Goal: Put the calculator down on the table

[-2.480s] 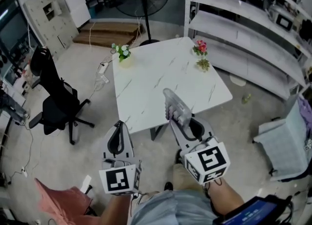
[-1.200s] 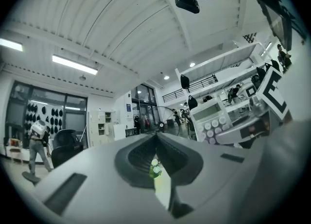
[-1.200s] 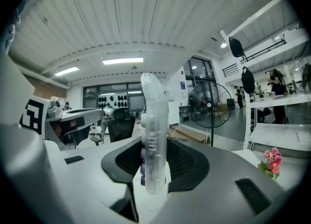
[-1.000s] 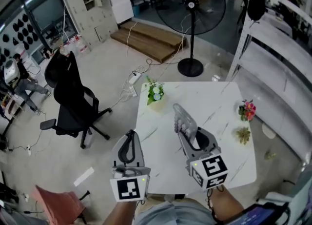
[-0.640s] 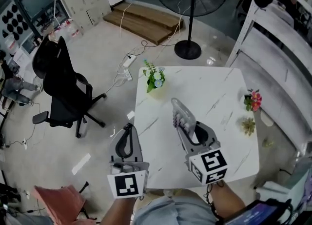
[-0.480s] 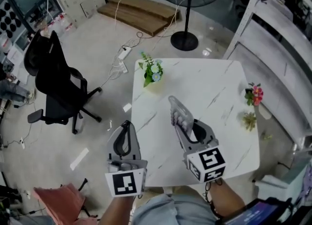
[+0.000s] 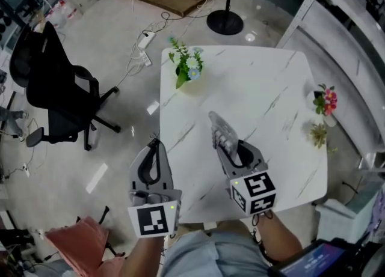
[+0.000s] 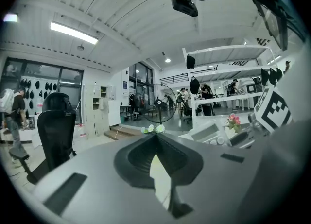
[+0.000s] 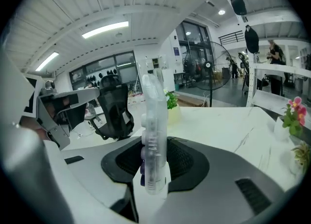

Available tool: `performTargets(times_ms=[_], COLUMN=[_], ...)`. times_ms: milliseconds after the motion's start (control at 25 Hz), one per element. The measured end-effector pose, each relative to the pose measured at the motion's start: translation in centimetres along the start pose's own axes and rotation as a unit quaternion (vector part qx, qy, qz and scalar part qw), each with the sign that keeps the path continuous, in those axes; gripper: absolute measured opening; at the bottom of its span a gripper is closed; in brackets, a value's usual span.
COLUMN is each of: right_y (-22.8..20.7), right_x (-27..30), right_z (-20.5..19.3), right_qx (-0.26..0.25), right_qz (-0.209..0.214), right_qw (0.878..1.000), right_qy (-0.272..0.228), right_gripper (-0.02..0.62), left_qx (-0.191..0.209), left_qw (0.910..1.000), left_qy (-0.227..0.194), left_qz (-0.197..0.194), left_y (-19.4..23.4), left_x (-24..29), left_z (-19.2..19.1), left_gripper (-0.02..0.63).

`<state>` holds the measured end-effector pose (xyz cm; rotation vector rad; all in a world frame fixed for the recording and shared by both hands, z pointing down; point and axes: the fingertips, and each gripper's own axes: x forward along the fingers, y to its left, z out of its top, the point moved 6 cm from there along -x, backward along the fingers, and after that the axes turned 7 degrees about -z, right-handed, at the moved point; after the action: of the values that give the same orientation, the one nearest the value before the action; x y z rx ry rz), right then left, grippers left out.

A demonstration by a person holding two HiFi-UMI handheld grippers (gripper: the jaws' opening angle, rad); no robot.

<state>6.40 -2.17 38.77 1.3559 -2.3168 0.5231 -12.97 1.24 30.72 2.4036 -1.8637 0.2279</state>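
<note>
The calculator (image 9: 153, 135) stands edge-on between the right gripper's (image 7: 227, 145) jaws, so its key face cannot be read, and its lower end is sunk out of sight between the pads. From above, the marker cube (image 7: 254, 193) hides this gripper's handle. Parts of the table's (image 7: 264, 89) near edge lie under both grippers. The left gripper's (image 8: 156, 138) own body blocks whatever lies beneath its tips. To its right, the picture's edge cuts that same cube. The people far ahead are too small to make out.

The calculator (image 7: 221, 133) is over the table's (image 7: 271, 83) near half, plant (image 7: 185, 67) behind, chair (image 7: 51, 86) left.
</note>
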Motion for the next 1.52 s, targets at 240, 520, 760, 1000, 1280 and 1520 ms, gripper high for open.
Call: performTargets(times_ms=[240, 520, 760, 1000, 1280, 1520], right_y=[0.0, 0.0, -0.1, -0.6, -1.7, -2.2], right_x=[1.6, 2.9, 3.5, 4.2, 5.4, 6.6], right_z=[-2.4, -4.6, -4.5, -4.1, -3.8, -3.6], right_qx=[0.016, 0.038, 0.056, 0.081, 0.14, 0.181], right_qz=[-0.002, -0.001, 0.002, 0.0, 0.004, 0.016], right_qw=[0.999, 0.997, 0.996, 0.991, 0.981, 0.97], right_qy=[0.036, 0.068, 0.069, 0.102, 0.134, 0.159], right_gripper=[0.147, 0.147, 0.149, 0.149, 0.149, 0.149], left_qx=[-0.01, -0.02, -0.026, -0.026, -0.026, -0.031], left_qw=[0.9997, 0.999, 0.9985, 0.9985, 0.9989, 0.9988], left_qy=[0.022, 0.04, 0.046, 0.046, 0.039, 0.037], left_qz=[-0.005, -0.011, -0.012, -0.013, -0.009, -0.008], left_y=[0.9, 1.4, 1.9, 2.2, 2.8, 3.2], left_x=[0.9, 2.1, 3.0, 3.4, 4.1, 4.7], left_z=[-1.6, -3.3, -4.2, -3.9, -3.3, -3.4], left_gripper=[0.008, 0.008, 0.008, 0.008, 0.008, 0.008])
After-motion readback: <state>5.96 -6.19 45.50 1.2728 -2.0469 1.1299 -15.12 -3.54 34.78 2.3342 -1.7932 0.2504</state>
